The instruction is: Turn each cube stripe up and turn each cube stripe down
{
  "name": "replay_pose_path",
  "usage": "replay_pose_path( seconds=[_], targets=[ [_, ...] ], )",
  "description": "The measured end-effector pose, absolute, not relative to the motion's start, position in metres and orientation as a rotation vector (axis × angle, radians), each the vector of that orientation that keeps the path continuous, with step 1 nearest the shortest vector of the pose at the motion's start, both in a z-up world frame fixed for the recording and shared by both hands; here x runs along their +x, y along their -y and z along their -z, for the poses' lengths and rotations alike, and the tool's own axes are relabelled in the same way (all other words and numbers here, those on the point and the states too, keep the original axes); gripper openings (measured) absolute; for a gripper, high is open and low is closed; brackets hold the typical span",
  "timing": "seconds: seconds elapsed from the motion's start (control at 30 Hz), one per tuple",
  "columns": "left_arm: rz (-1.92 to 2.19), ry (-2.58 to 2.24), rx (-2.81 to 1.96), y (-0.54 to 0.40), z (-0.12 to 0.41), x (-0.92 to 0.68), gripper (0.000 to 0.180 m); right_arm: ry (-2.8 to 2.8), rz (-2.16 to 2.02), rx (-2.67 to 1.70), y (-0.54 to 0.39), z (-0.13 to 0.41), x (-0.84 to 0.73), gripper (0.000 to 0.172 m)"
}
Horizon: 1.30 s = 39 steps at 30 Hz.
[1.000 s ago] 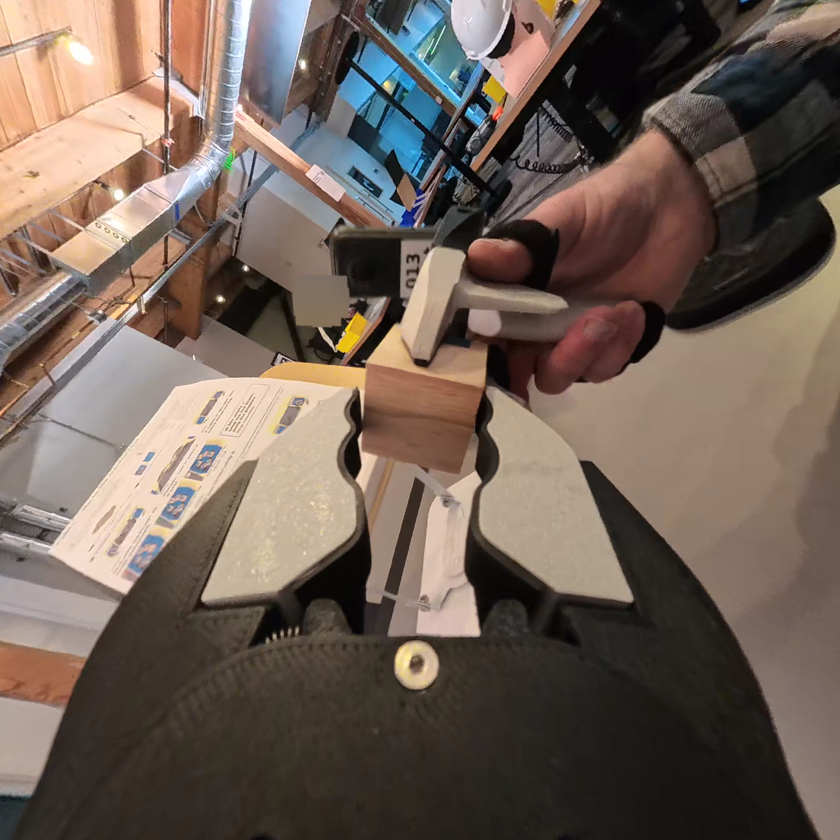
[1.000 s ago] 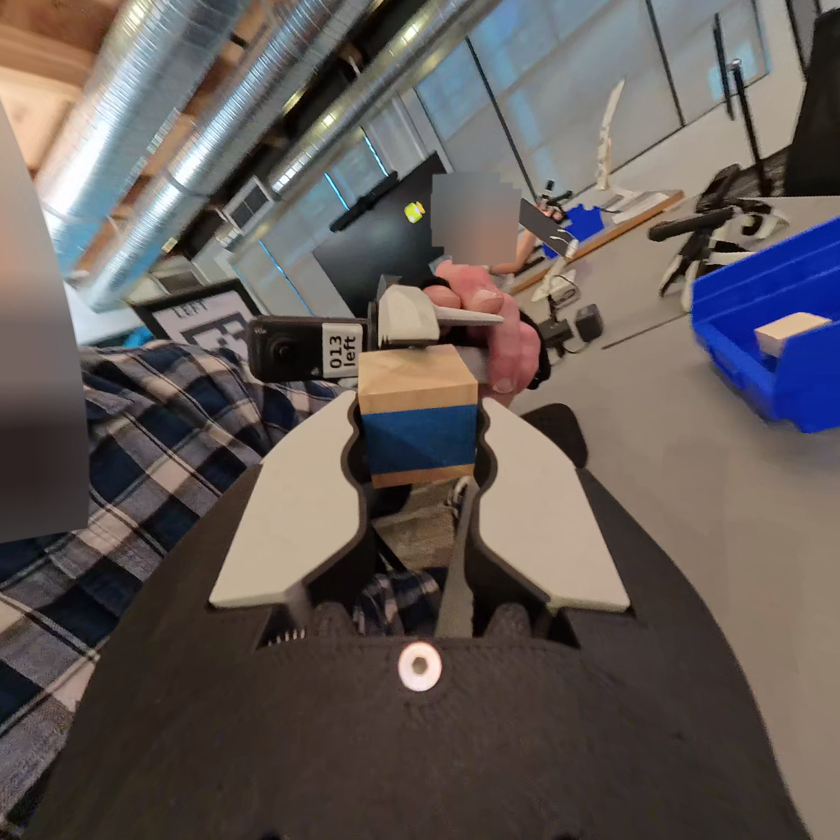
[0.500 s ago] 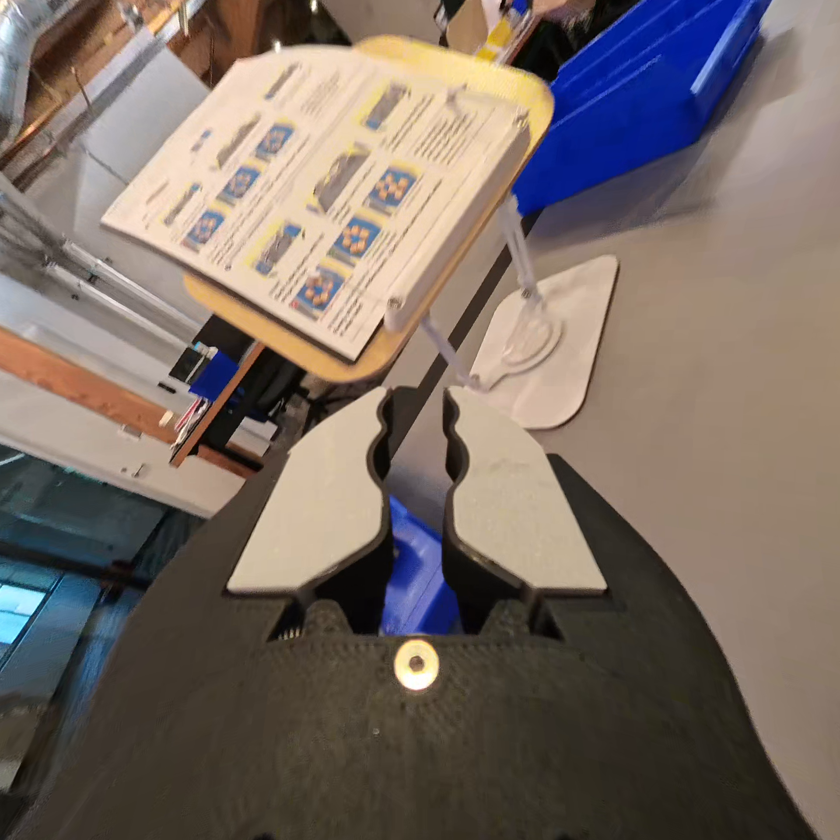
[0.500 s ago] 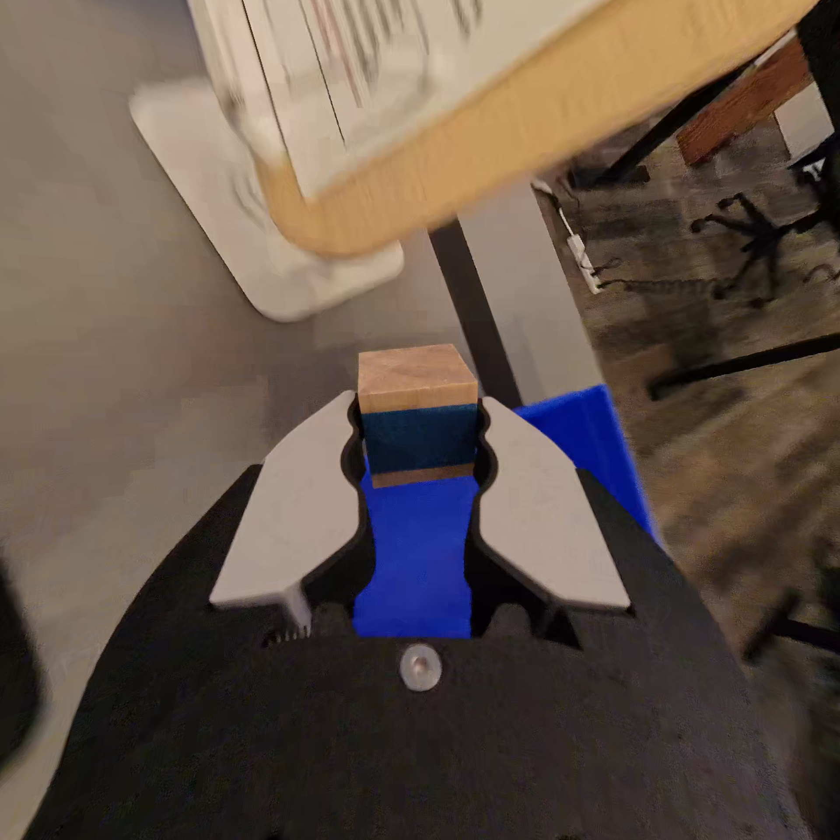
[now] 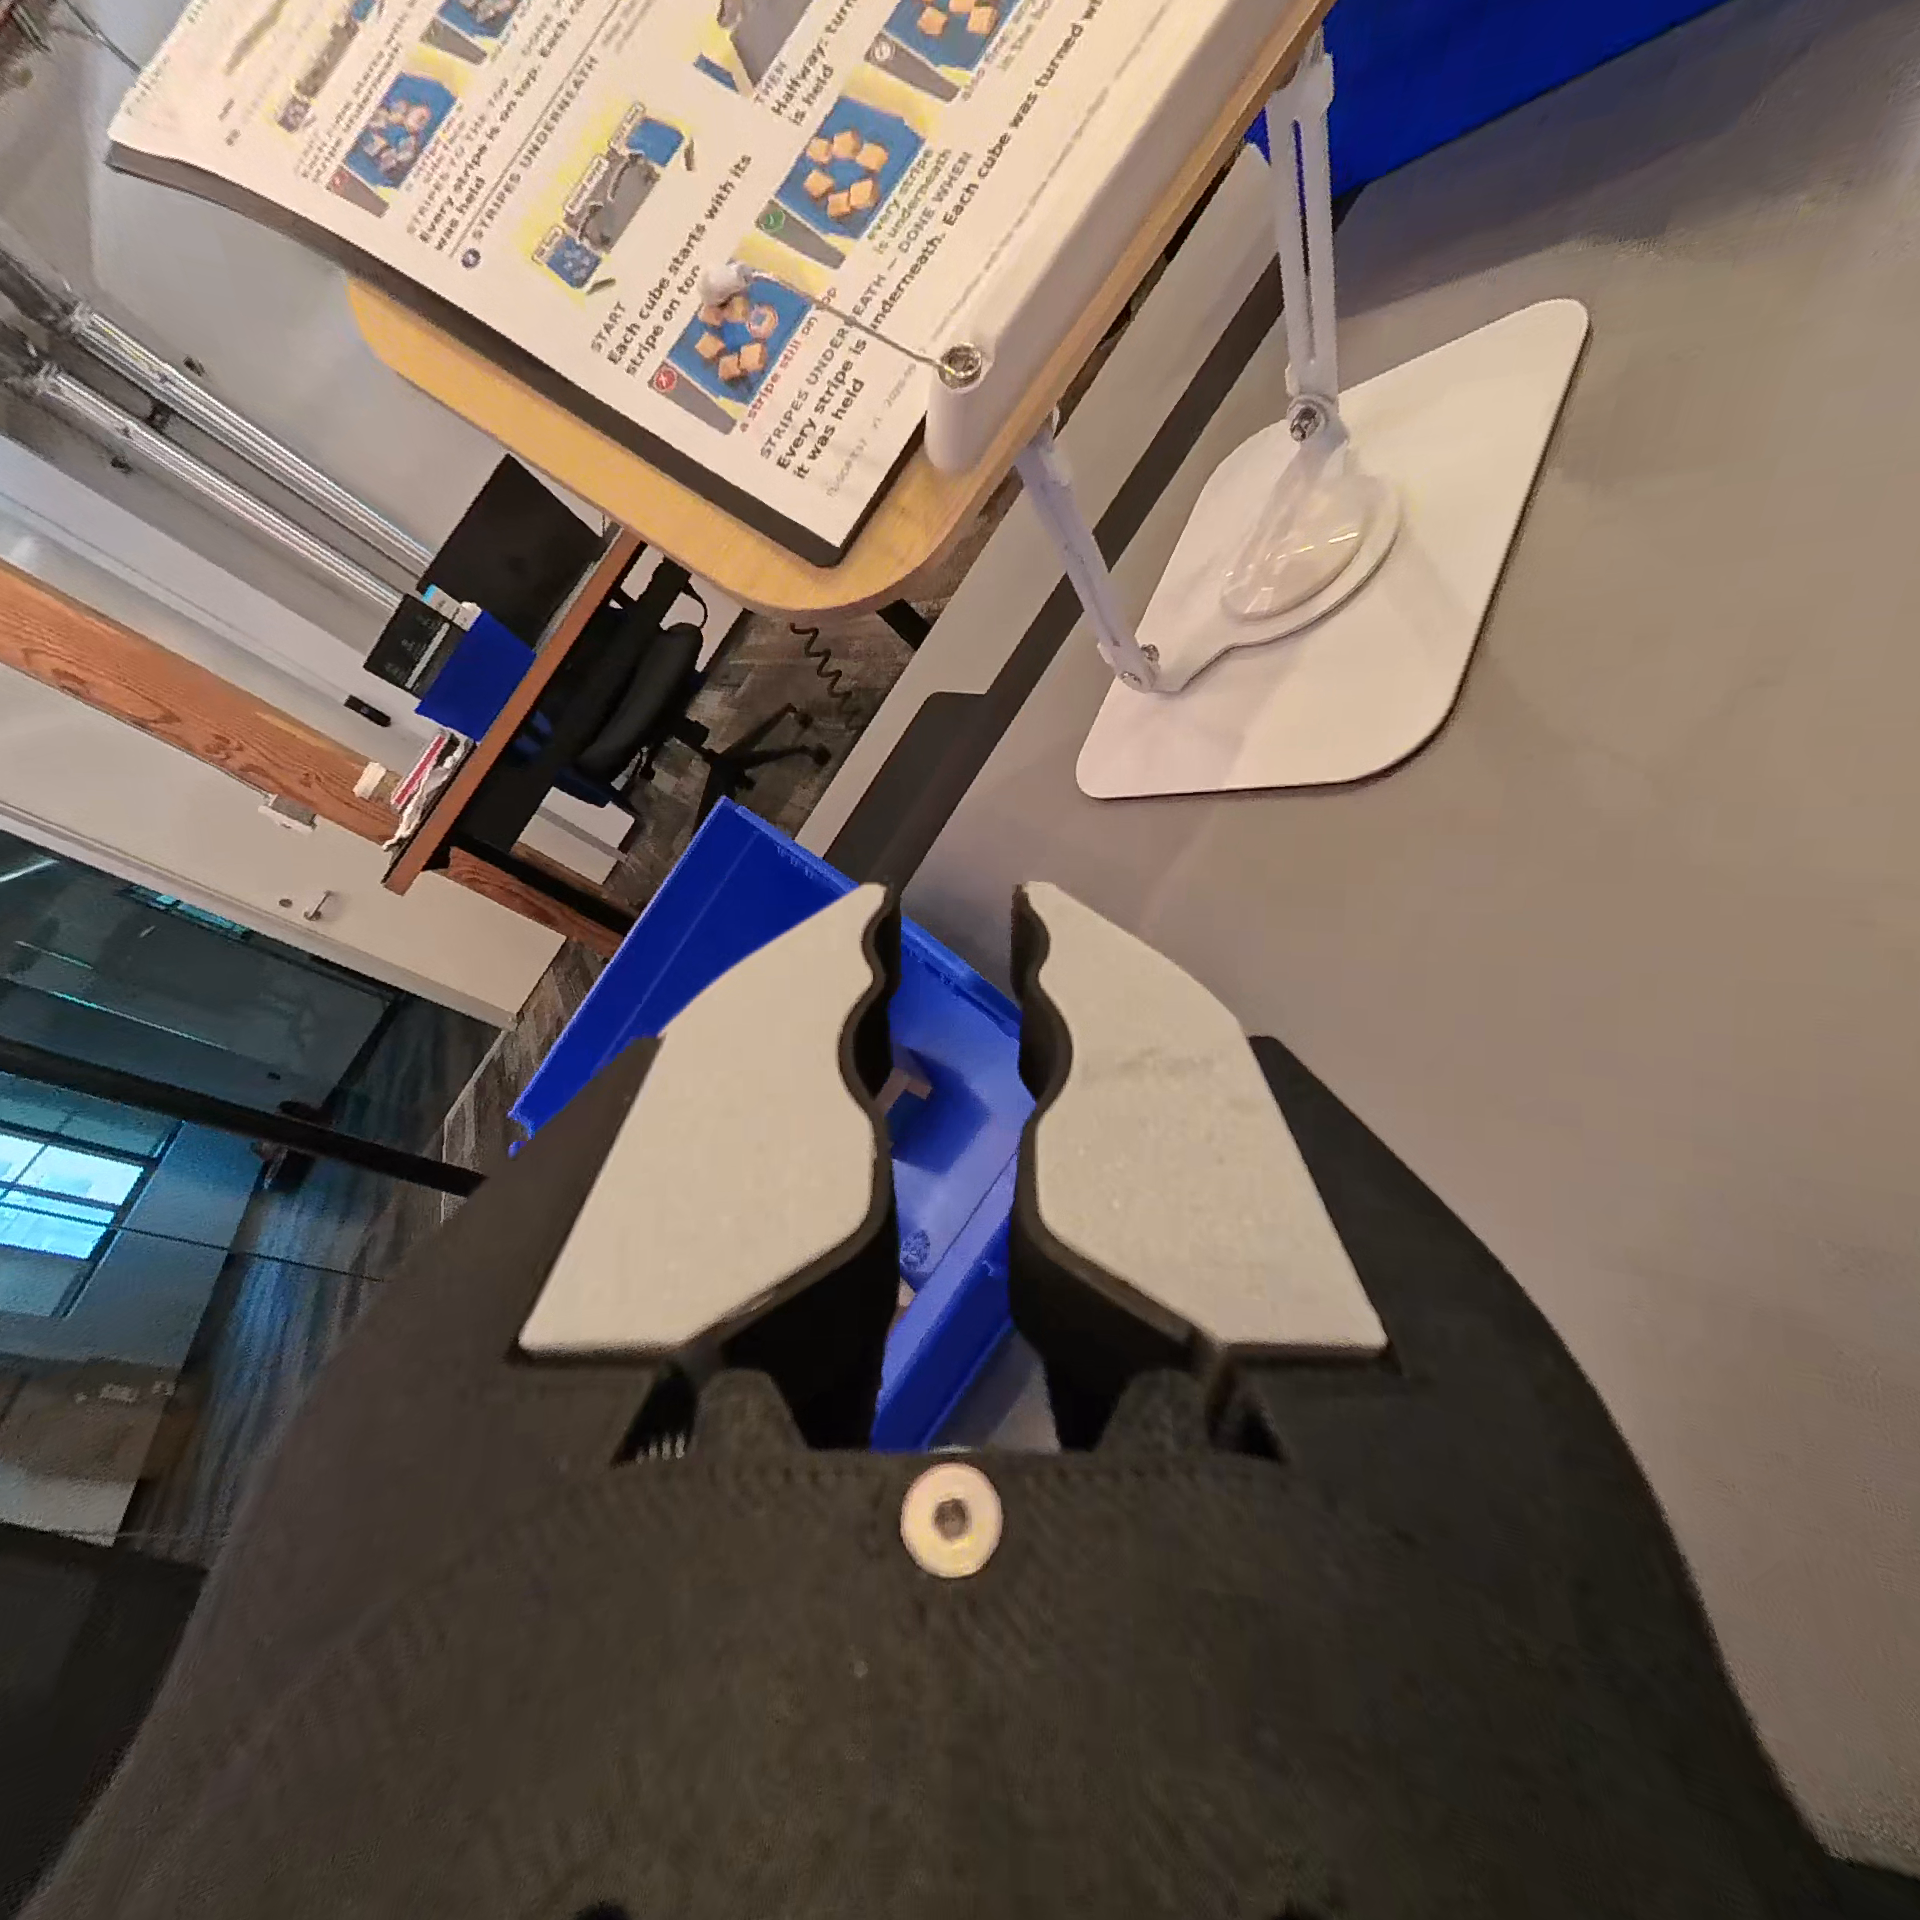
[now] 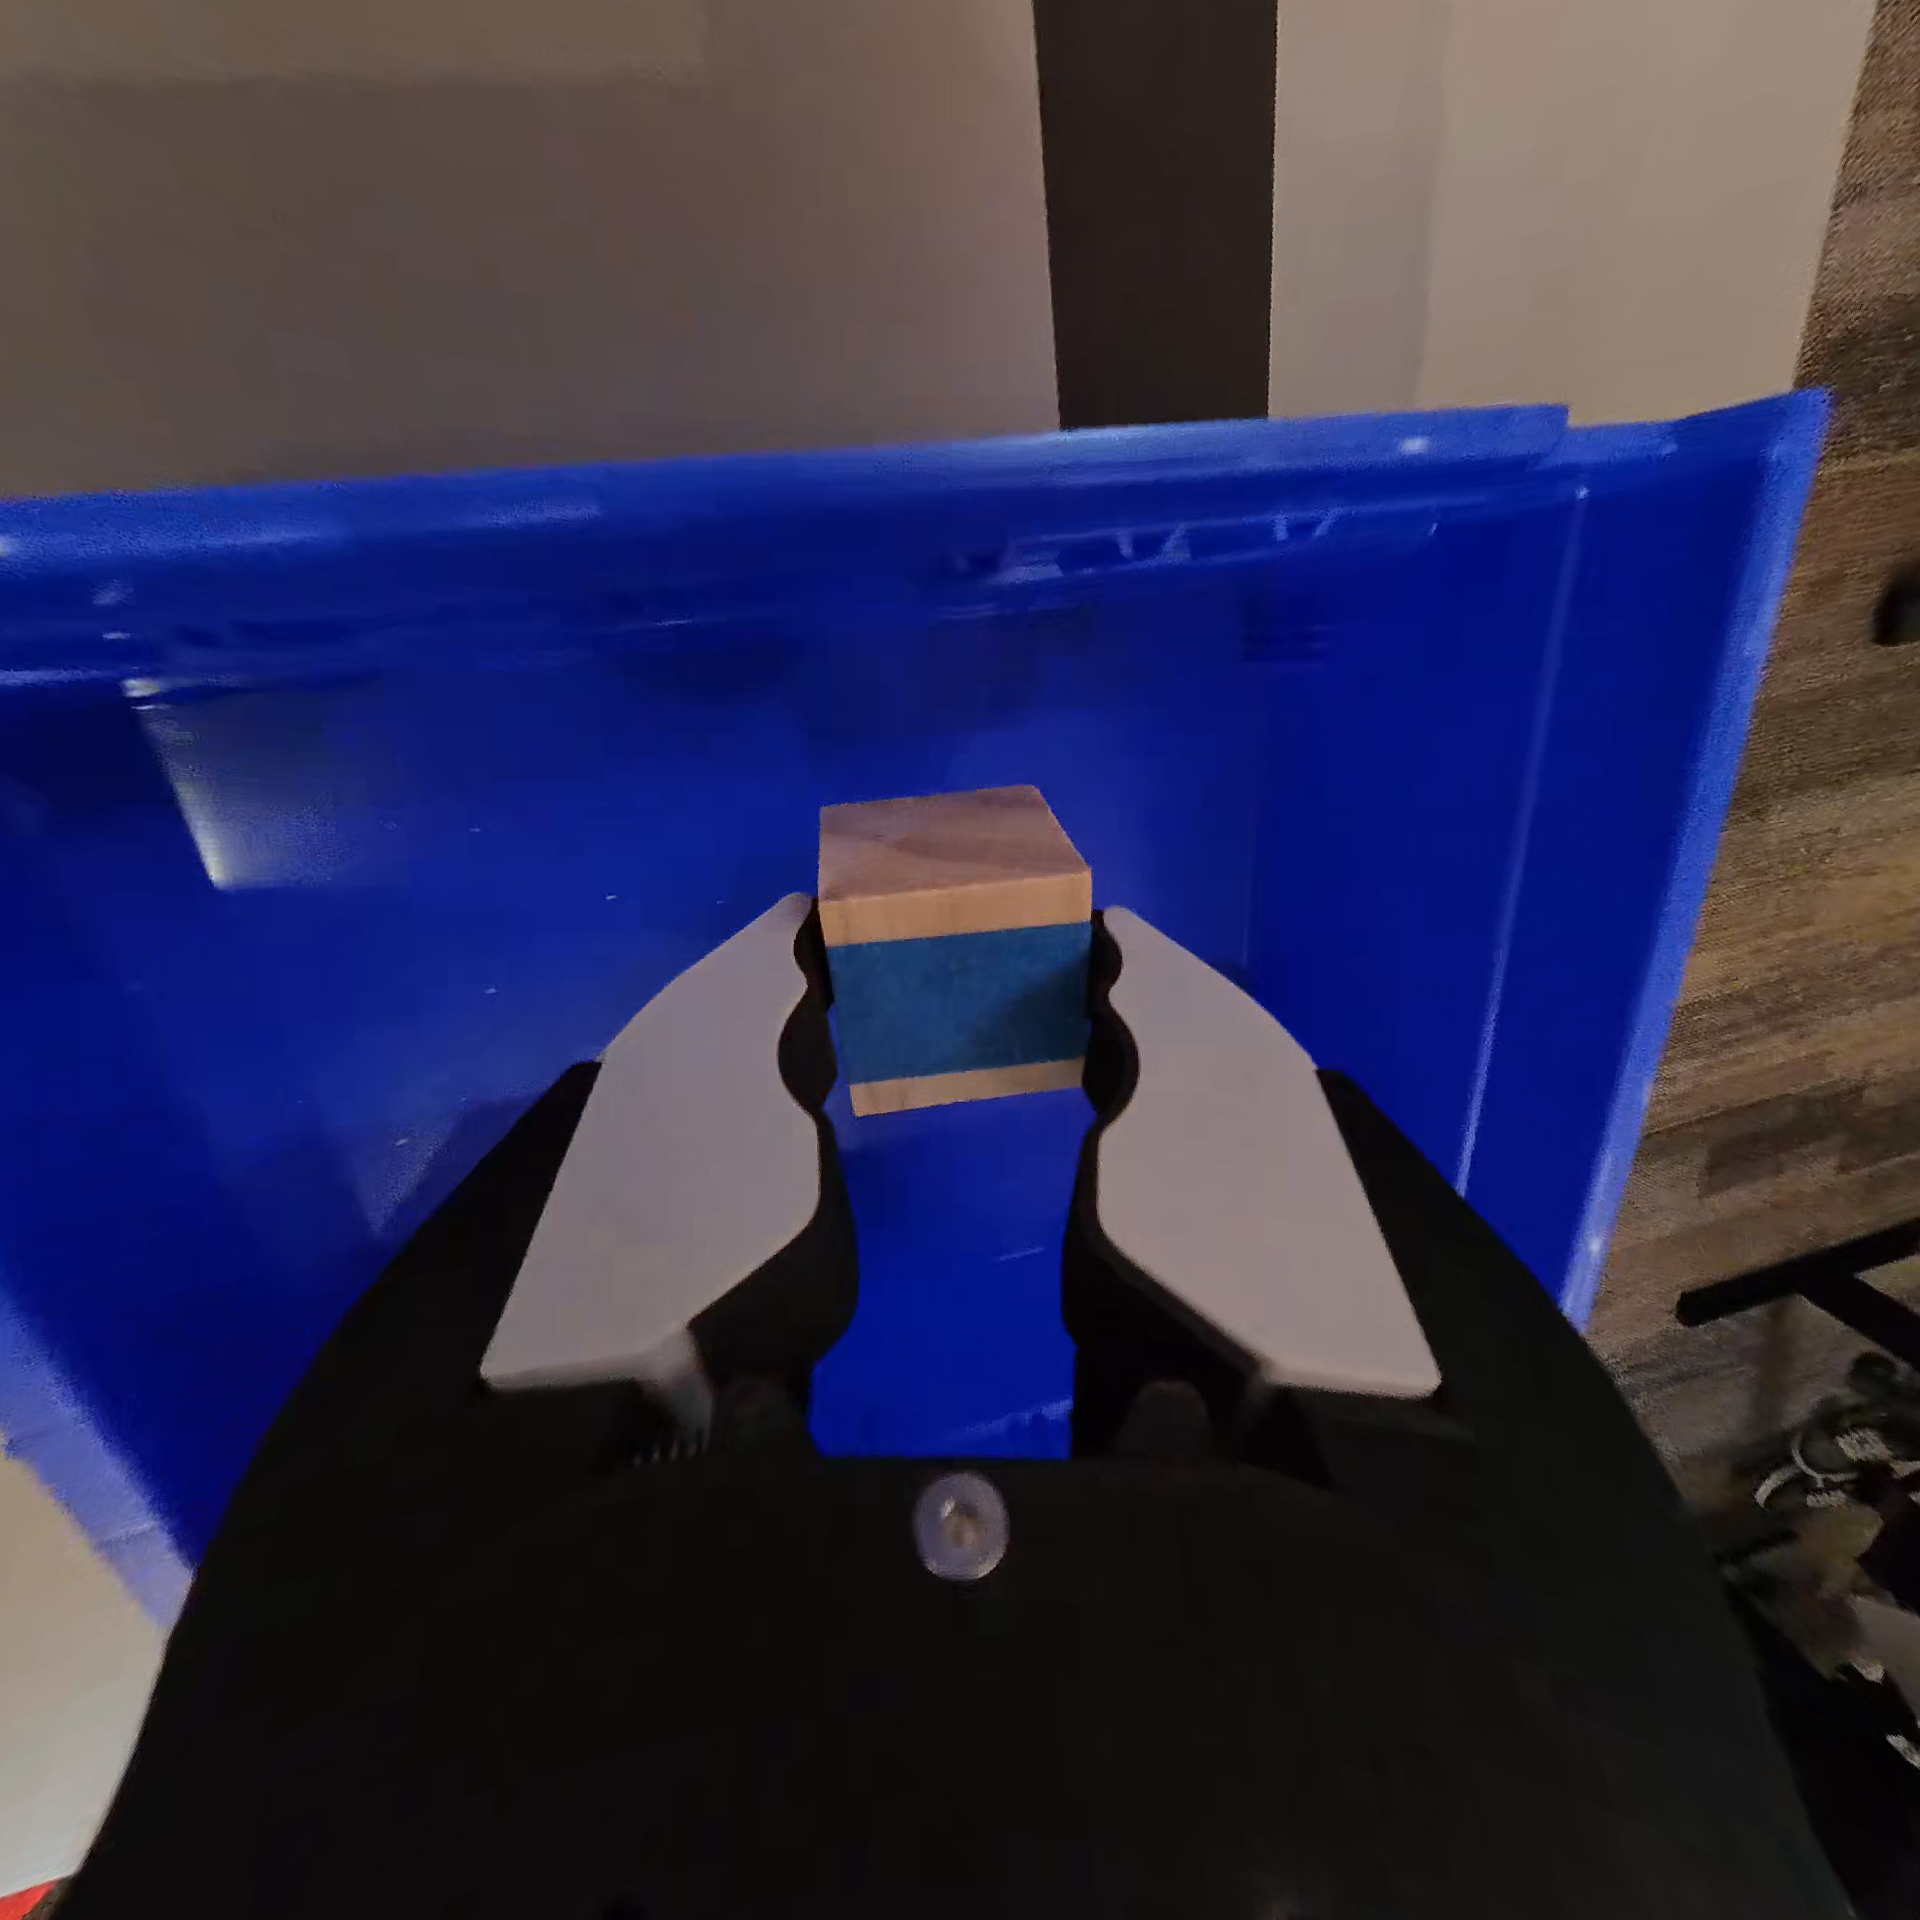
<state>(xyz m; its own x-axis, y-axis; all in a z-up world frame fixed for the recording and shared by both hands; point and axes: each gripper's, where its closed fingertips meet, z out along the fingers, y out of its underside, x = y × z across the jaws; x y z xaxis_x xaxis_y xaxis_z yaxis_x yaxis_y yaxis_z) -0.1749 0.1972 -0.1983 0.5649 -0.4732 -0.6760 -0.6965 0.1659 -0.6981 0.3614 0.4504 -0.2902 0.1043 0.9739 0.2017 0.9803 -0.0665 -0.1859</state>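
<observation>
The right gripper point(image 6: 954, 909) is angled down into the blue plastic bin point(image 6: 1351, 644), its grey fingers point(image 6: 717, 1049) pressed on both sides of a small wooden cube with a blue stripe point(image 6: 951, 951). The cube hangs inside the bin, near its back wall, striped face towards the camera, plain wood on top. The left gripper point(image 5: 954, 904) is tilted hard over, hovering at the bin's point(image 5: 675, 966) edge, jaws a narrow way apart with nothing between them. Only the left wrist view shows what lies beyond the bin: a white stand with a flat base point(image 5: 1371, 623) on the grey tabletop point(image 5: 1662, 1039), carrying a printed instruction sheet on a wooden board point(image 5: 623, 208). Through the left jaws a pale wooden shape point(image 5: 902, 1089) shows on the bin floor, too hidden to identify. Only the right wrist view shows the cube.
</observation>
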Motion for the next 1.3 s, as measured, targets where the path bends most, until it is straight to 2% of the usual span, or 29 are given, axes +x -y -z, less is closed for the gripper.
replay_pose_path(
  seconds=[0.23,0.33,0.4,0.5,0.67,0.87,1.1,1.3],
  targets=[
    [-0.216,-1.092,-1.498,-0.204,0.205,-0.166,0.021,2.007,0.013,-2.166,-0.472,0.327,0.363,0.047],
    [-0.218,-1.094,-1.501,-0.205,0.204,-0.163,0.023,2.038,0.083,-2.199,-0.473,0.337,0.367,0.065],
    [-0.224,-1.088,-1.499,-0.206,0.199,-0.165,0.024,1.955,0.048,-2.156,-0.475,0.324,0.36,0.07],
    [-0.236,-1.097,-1.508,-0.206,0.192,-0.175,0.029,1.795,0.02,-2.059,-0.469,0.281,0.351,0.07],
    [-0.221,-1.24,-1.574,-0.219,0.188,-0.204,0.034,1.673,0.002,-1.836,-0.41,0.203,0.329,0.057],
    [-0.171,-1.538,-1.834,-0.253,0.228,-0.255,0.041,1.662,-0.081,-1.637,-0.314,0.161,0.287,0.049],
    [-0.265,-1.846,-2.101,-0.289,0.283,-0.307,0.048,1.75,-0.163,-1.608,-0.242,0.185,0.246,0.047],
    [-0.238,-2.038,-2.297,-0.29,0.328,-0.324,0.048,1.774,-0.206,-1.618,-0.222,0.199,0.23,0.048]
  ],
)
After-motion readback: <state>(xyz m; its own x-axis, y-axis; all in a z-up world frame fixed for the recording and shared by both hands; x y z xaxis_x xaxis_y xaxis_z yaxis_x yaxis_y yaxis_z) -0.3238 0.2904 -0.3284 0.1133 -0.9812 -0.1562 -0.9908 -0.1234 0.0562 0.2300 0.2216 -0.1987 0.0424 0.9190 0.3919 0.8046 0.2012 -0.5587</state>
